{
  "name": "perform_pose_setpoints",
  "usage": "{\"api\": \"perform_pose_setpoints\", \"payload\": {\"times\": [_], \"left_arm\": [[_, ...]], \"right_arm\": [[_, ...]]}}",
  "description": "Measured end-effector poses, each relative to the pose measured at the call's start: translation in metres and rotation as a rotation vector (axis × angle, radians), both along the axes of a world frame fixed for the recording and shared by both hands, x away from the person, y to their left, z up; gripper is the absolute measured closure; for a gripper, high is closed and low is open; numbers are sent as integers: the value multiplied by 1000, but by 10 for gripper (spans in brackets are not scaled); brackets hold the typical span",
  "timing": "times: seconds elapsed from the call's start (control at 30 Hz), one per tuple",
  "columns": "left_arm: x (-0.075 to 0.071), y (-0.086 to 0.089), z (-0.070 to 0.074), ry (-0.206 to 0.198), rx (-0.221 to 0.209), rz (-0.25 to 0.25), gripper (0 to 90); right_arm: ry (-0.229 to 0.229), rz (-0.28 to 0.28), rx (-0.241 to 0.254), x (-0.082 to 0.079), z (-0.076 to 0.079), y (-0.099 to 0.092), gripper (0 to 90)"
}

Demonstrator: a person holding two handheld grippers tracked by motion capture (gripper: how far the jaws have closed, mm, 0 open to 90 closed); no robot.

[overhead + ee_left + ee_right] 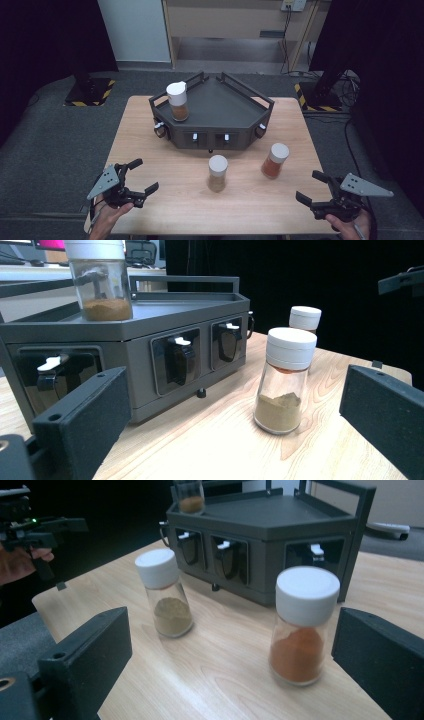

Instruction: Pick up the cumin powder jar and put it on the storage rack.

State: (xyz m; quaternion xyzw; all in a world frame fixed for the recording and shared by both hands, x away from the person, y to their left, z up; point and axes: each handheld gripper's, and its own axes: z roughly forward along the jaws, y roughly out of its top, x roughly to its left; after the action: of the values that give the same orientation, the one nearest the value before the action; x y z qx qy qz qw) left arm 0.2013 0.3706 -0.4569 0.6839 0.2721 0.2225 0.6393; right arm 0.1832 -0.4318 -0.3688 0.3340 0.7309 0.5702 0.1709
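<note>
A dark grey rack (pixel 235 102) (pixel 165 315) (pixel 280 520) stands at the table's far middle. One white-capped jar of brown powder (pixel 177 101) (pixel 100 282) (pixel 190 497) stands on its left part. Two more jars stand on the table in front: one with tan powder (pixel 217 173) (pixel 284 385) (pixel 167 597), one with orange powder (pixel 274 160) (pixel 305 319) (pixel 302 627). My left gripper (pixel 143 176) (pixel 240 430) is open near the front left edge. My right gripper (pixel 311 186) (pixel 235 670) is open near the front right edge. Neither holds anything.
The wooden table (pixel 150 135) has free room around both jars. The rack's front faces carry small latches (pixel 195 136) and side knobs (pixel 159 131). Beyond the table lie grey floor, dark stands with hazard-striped bases (pixel 90 92) and a wooden cabinet (pixel 235 20).
</note>
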Motion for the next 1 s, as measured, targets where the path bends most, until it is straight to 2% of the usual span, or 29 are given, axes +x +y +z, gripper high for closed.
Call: {"api": "perform_pose_setpoints", "payload": {"times": [0.2, 0.7, 1.0], "left_arm": [[0, -1, 1, 3, 8, 1, 0], [2, -1, 1, 16, 17, -4, 0], [3, -1, 1, 20, 20, -9, 0]], "right_arm": [[2, 23, 4, 8, 9, 3, 39], [3, 87, -36, 28, 29, 23, 42], [-1, 120, -40, 41, 34, 36, 43]]}}
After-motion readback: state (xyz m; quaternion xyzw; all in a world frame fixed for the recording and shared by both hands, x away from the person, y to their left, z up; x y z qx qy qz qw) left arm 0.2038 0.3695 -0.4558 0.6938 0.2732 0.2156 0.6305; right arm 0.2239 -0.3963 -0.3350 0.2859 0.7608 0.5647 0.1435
